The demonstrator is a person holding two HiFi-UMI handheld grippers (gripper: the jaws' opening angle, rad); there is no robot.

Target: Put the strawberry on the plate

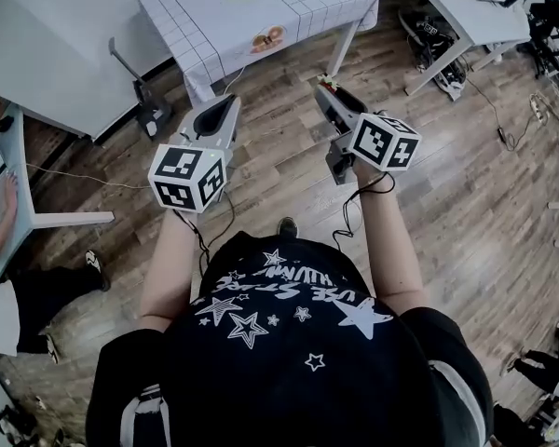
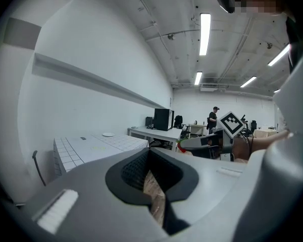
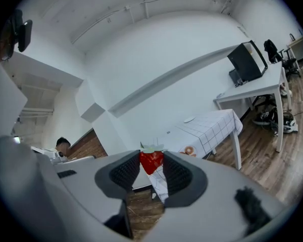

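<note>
The right gripper (image 3: 151, 167) is clamped on the strawberry (image 3: 151, 160), its red body pinched between the pads and its leafy cap at the tips. The left gripper (image 2: 149, 158) is closed on nothing. Both hang over the wooden floor (image 1: 447, 184), short of the checked table (image 1: 252, 7) straight ahead. The plate (image 3: 189, 120) lies far back on that table, on beyond the right gripper's jaws, and is small and faint.

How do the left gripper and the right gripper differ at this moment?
The right gripper is clamped on the strawberry; the left gripper has its jaw tips together on nothing. In the head view, the right gripper is held further forward than the left gripper. Both point toward the table with the checked cloth.
</note>
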